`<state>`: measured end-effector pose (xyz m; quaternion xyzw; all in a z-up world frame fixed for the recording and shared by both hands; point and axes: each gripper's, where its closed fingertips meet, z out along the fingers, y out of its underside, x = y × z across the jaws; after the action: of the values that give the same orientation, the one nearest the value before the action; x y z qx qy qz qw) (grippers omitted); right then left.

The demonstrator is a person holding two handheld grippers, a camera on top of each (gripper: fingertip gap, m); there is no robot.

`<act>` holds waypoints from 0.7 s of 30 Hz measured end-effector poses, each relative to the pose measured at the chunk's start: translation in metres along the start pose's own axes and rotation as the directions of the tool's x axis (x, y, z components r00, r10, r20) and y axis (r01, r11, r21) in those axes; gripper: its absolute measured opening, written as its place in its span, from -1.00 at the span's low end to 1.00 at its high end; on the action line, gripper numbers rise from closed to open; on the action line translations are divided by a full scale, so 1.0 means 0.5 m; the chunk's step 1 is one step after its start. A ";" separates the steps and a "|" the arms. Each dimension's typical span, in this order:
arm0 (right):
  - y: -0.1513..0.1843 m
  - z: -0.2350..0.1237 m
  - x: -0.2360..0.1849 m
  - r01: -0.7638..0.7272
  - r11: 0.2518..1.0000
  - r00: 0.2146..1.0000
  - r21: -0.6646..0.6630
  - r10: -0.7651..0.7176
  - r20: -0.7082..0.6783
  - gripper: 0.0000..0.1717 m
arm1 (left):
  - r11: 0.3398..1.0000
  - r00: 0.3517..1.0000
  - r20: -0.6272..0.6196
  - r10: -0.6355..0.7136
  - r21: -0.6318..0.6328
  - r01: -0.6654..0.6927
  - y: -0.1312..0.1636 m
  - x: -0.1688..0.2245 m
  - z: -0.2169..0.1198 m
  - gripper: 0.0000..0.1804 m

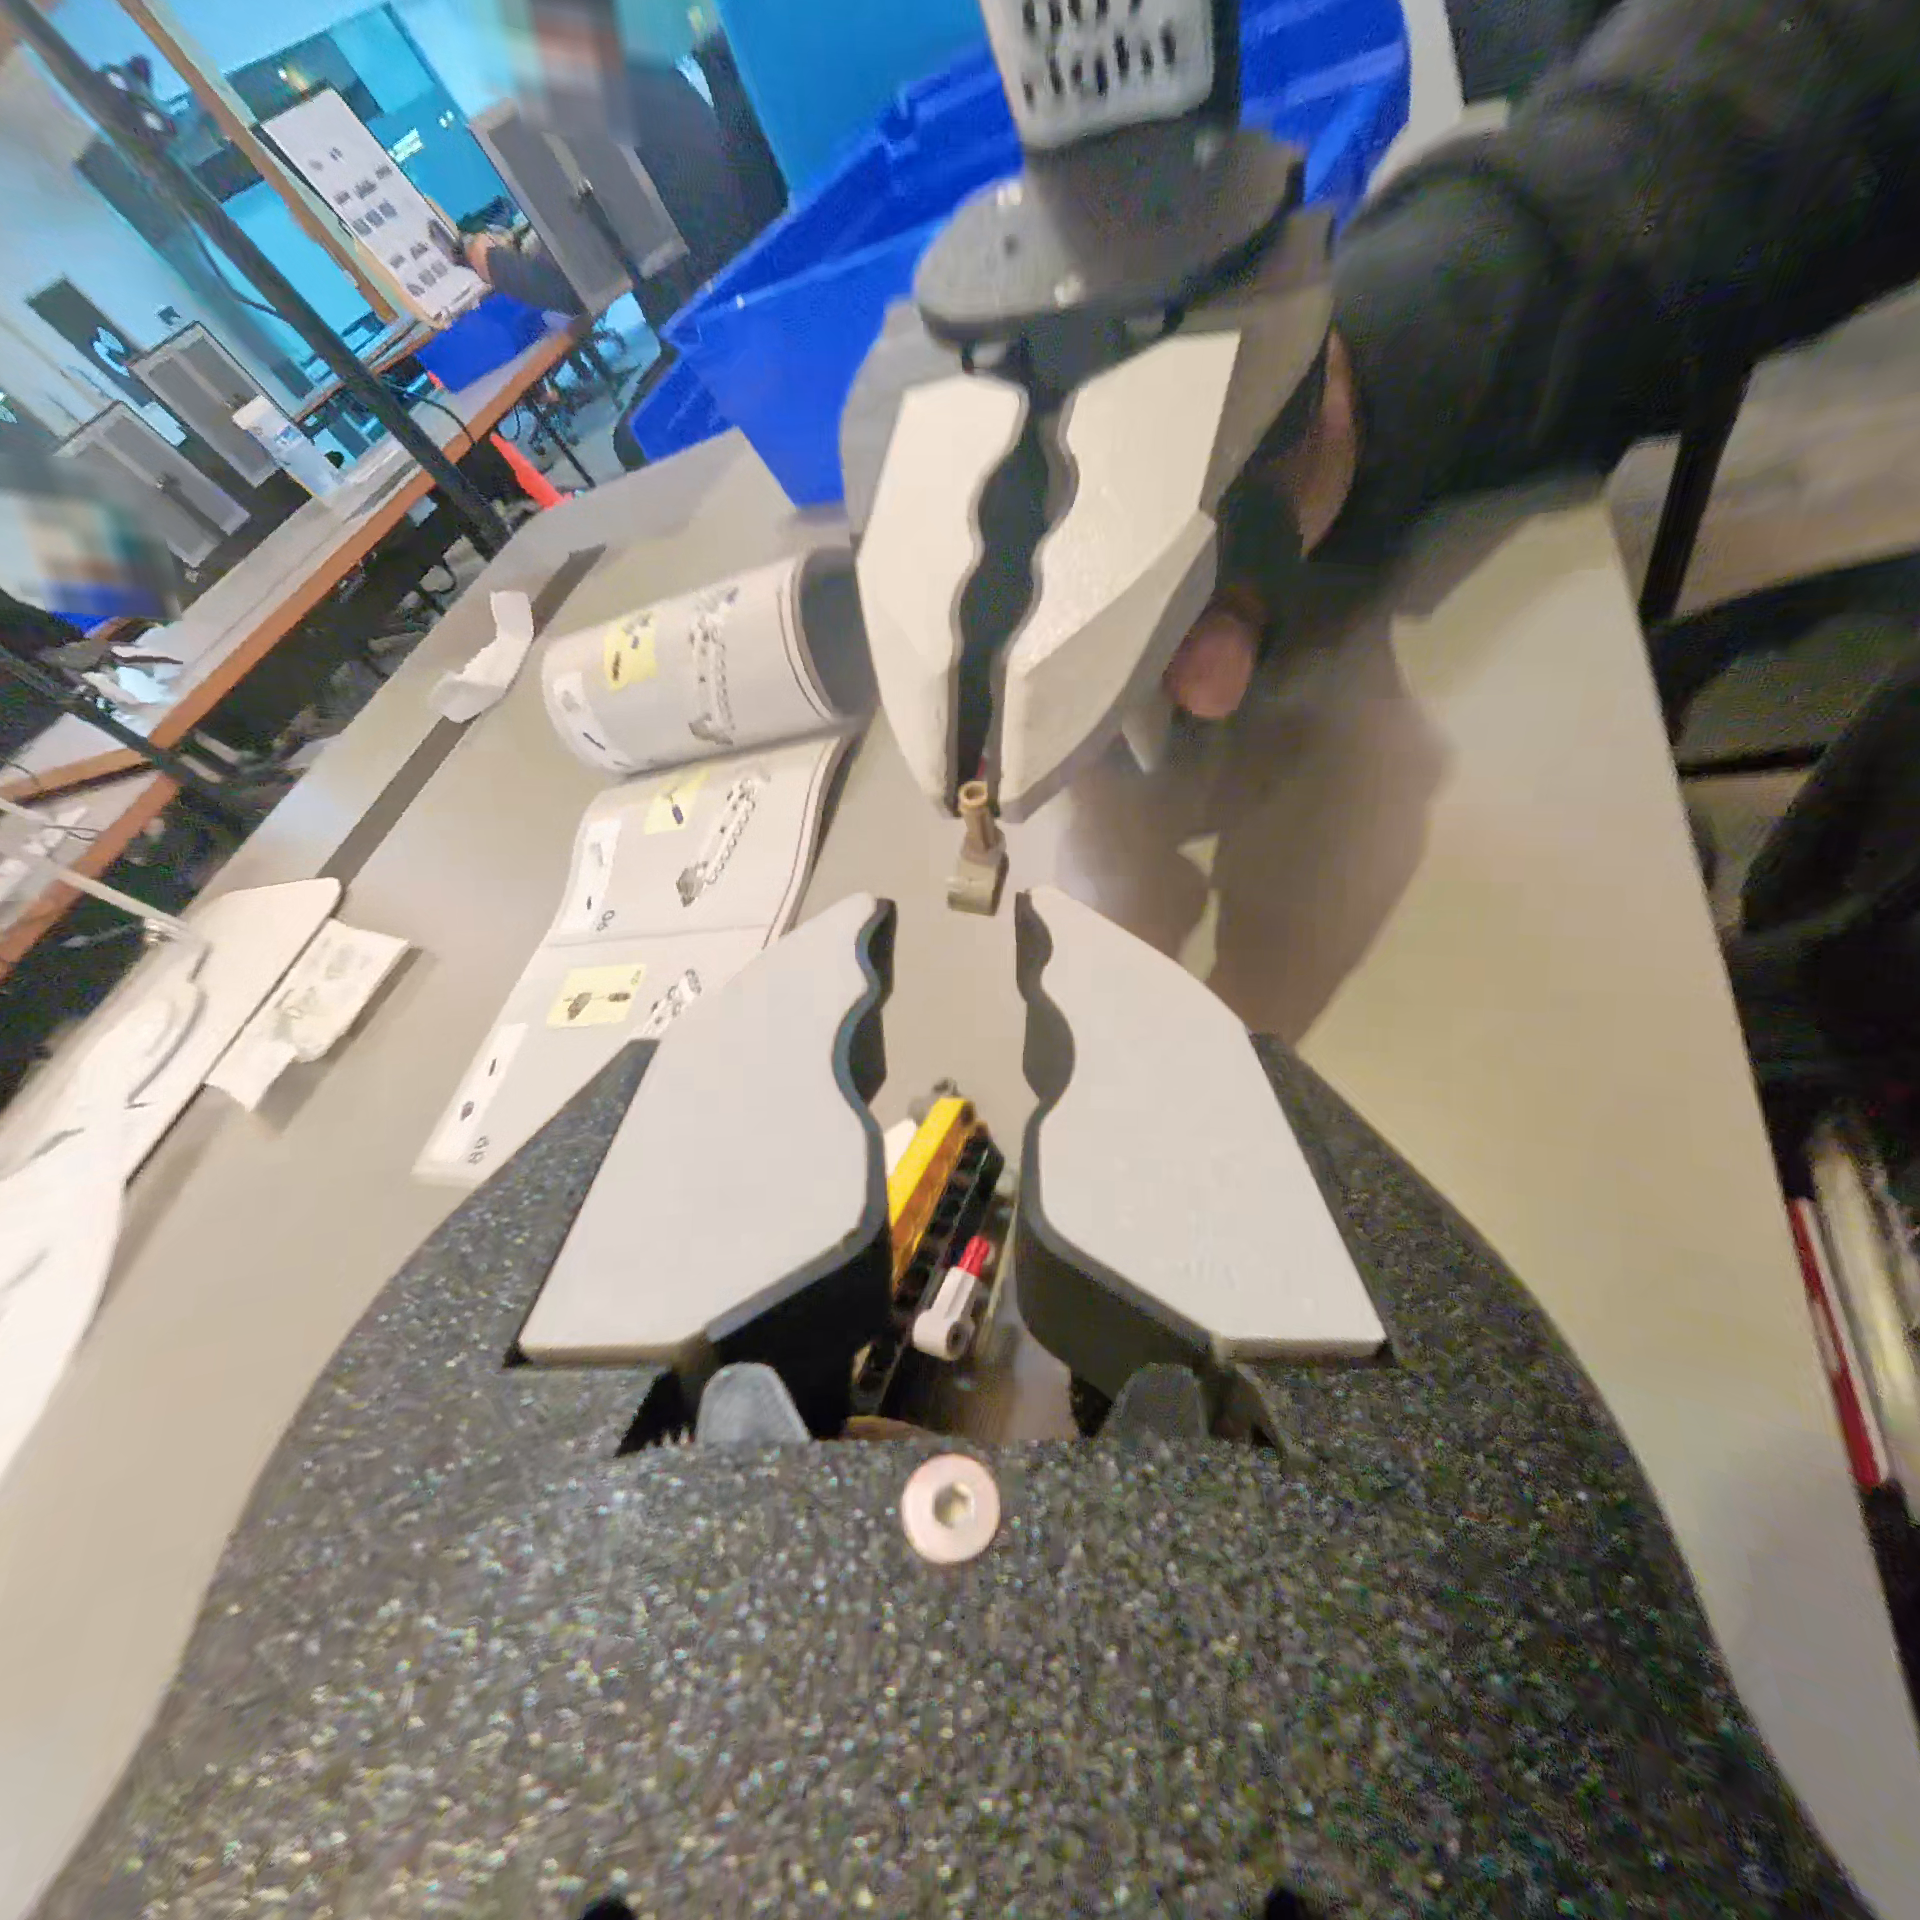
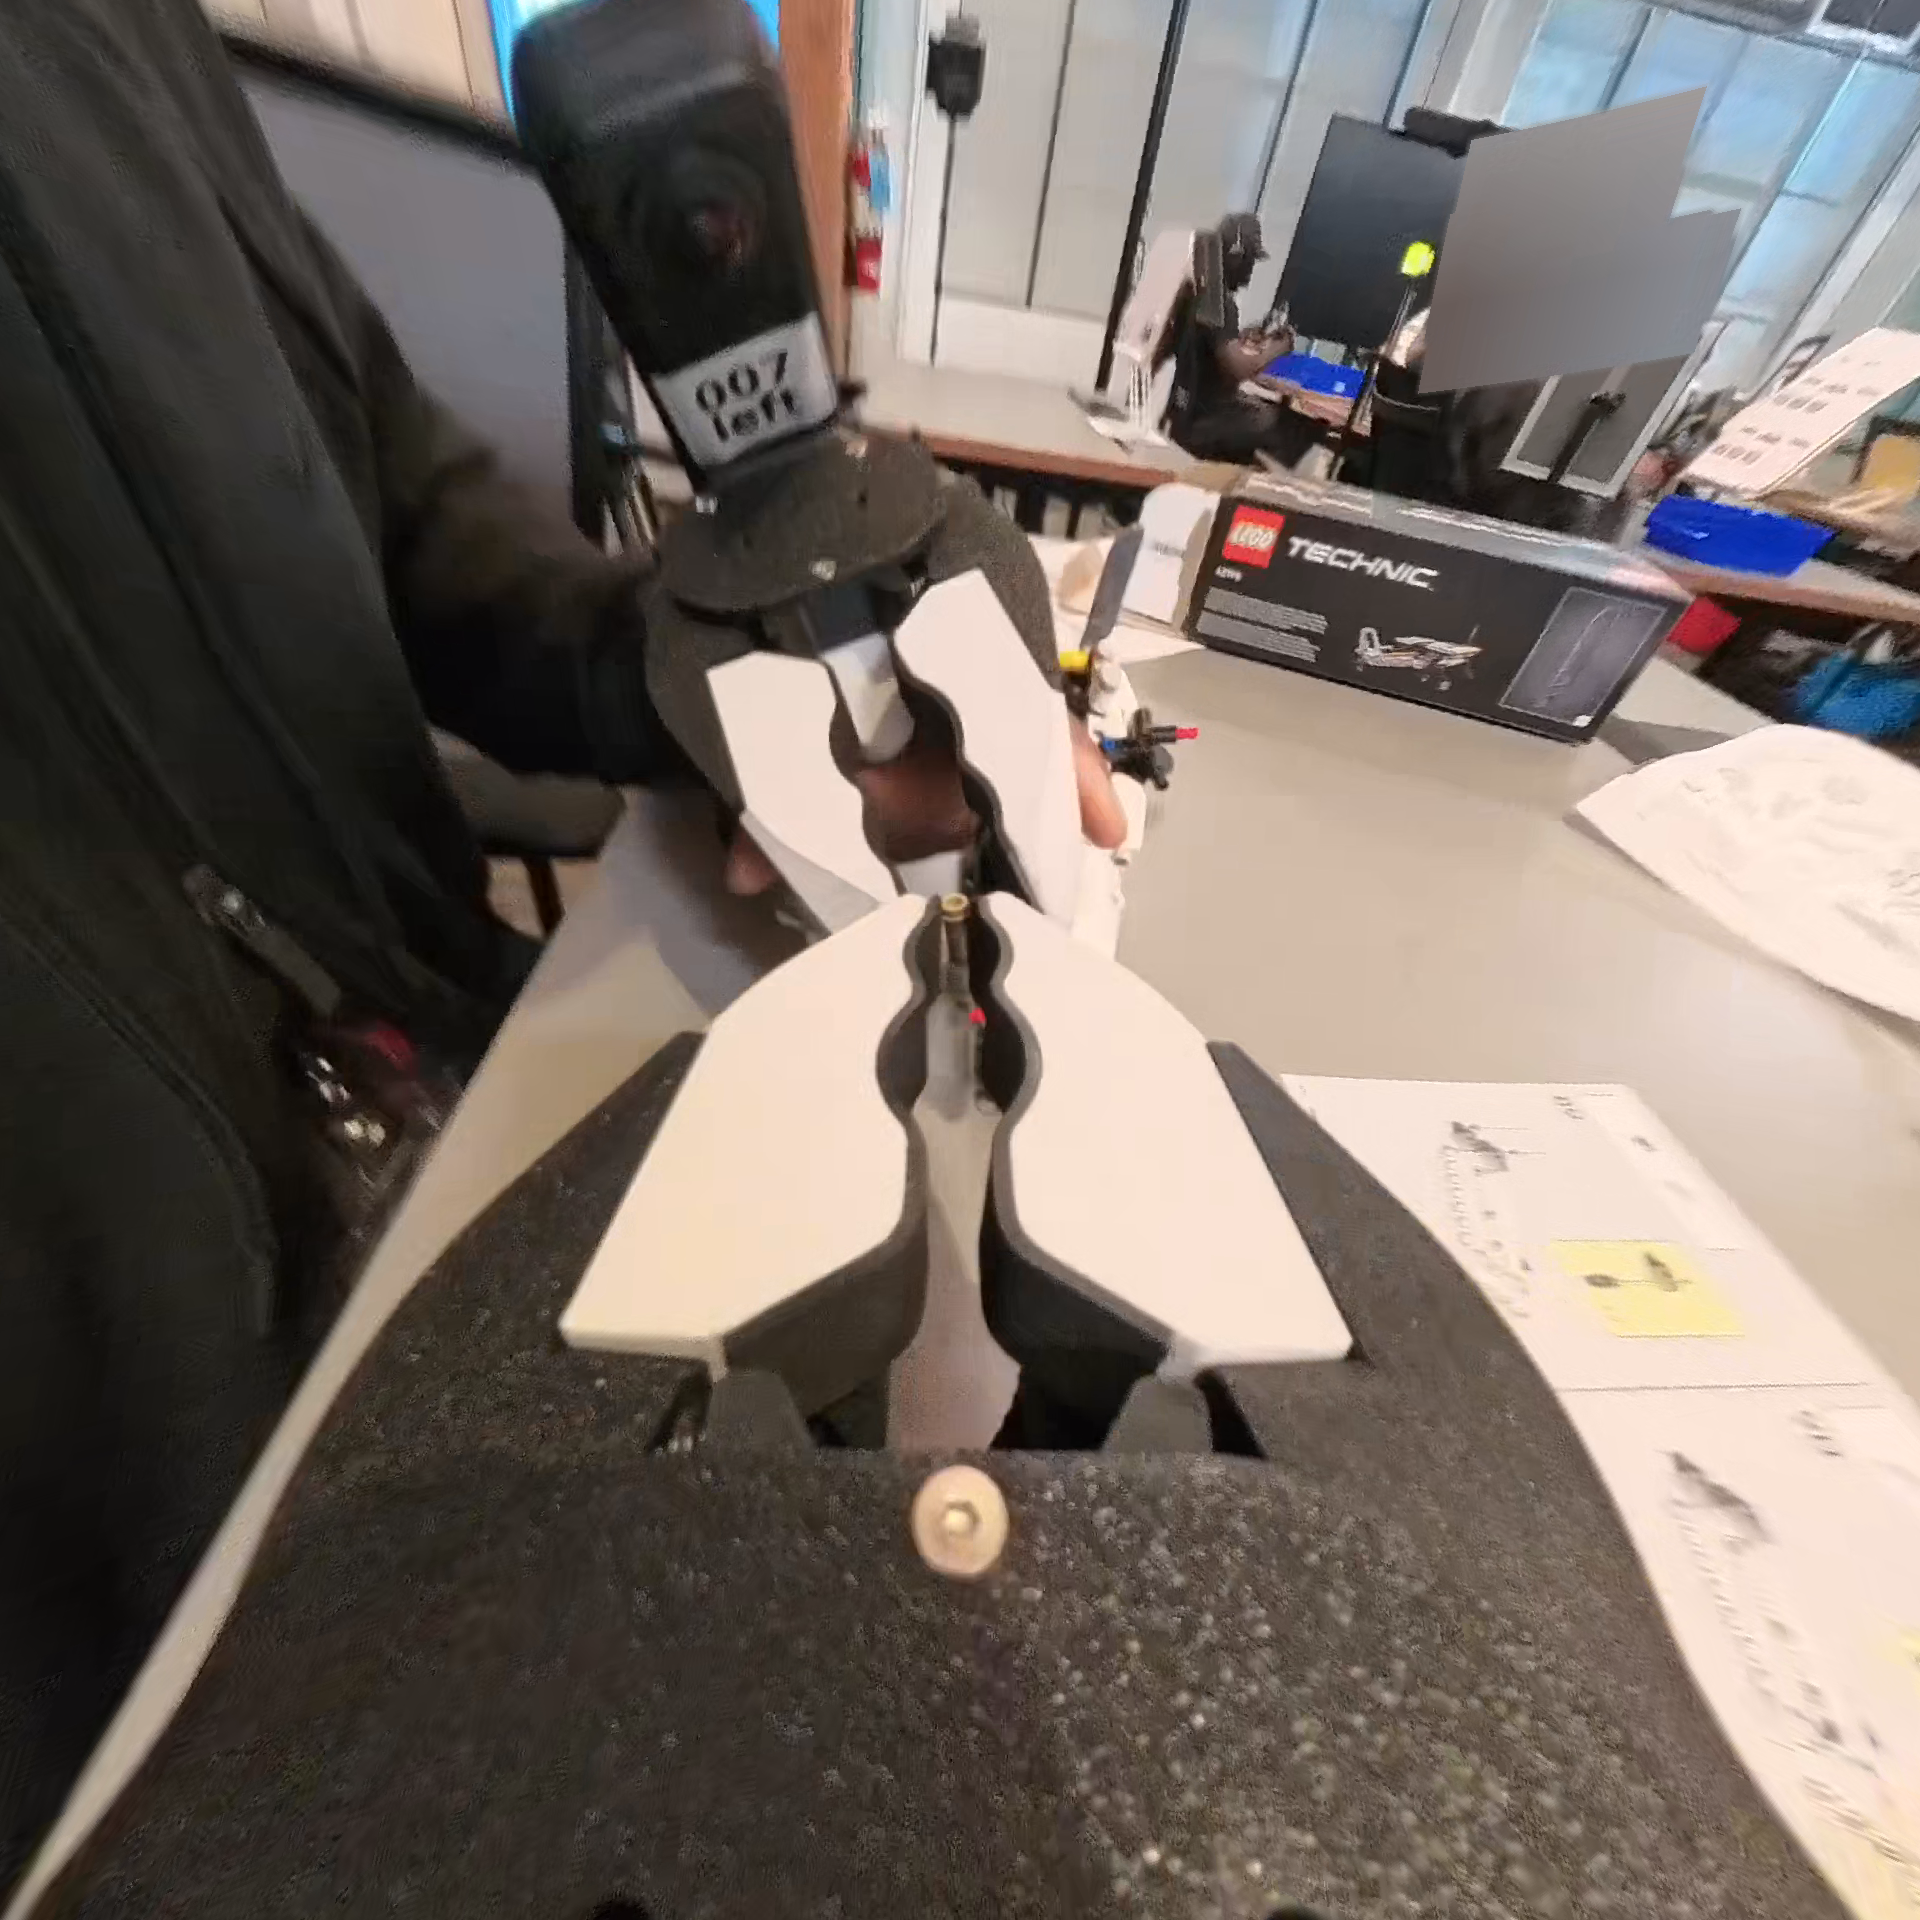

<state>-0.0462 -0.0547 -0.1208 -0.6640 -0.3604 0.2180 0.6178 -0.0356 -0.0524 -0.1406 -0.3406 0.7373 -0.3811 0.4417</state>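
Grey and wide, the desk (image 1: pixel 1507 935) in the left wrist view carries an open instruction booklet of white pages with yellow panels (image 1: pixel 665 904), with blue plastic bins (image 1: pixel 831 343) behind. The left tongs (image 1: pixel 954 914) stand open with nothing pressed between them; a small tan plastic pin with a grey block-shaped connector on its end (image 1: pixel 975 852) hangs just beyond their tips, pinched by the right tongs (image 1: pixel 977 805) coming from the far side. A yellow-and-black beam assembly (image 1: pixel 935 1174) lies below, between the open fingers. In the right wrist view, the right tongs (image 2: pixel 954 912) are closed on the tan pin (image 2: pixel 952 914), with a black printed toy box (image 2: pixel 1434 613) resting on the desk beyond. The pin looks light, rigid and smooth, likely to twist; the blocky connector seems the surest place to take hold.
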 end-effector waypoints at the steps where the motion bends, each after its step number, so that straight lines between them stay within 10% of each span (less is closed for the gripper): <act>1: -0.007 -0.002 0.004 -0.055 0.998 0.998 0.032 0.054 0.011 -0.95 | 0.999 0.999 -0.002 -0.032 0.023 0.033 -0.008 -0.004 -0.001 -0.72; 12: -0.045 -0.018 0.041 -0.407 0.884 0.913 0.231 0.401 0.074 -0.95 | 0.795 0.839 -0.127 -0.529 0.272 0.543 -0.066 -0.035 -0.003 -0.85; 21: -0.051 -0.020 0.036 -0.465 0.851 0.885 0.243 0.445 0.137 -0.95 | 0.733 0.776 -0.230 -0.588 0.254 0.631 -0.065 -0.023 0.004 -0.84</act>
<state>-0.0328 -0.0486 -0.0916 -0.6317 -0.1830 0.4296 0.6188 -0.0238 -0.0586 -0.1088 -0.4617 0.5412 -0.6399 0.2904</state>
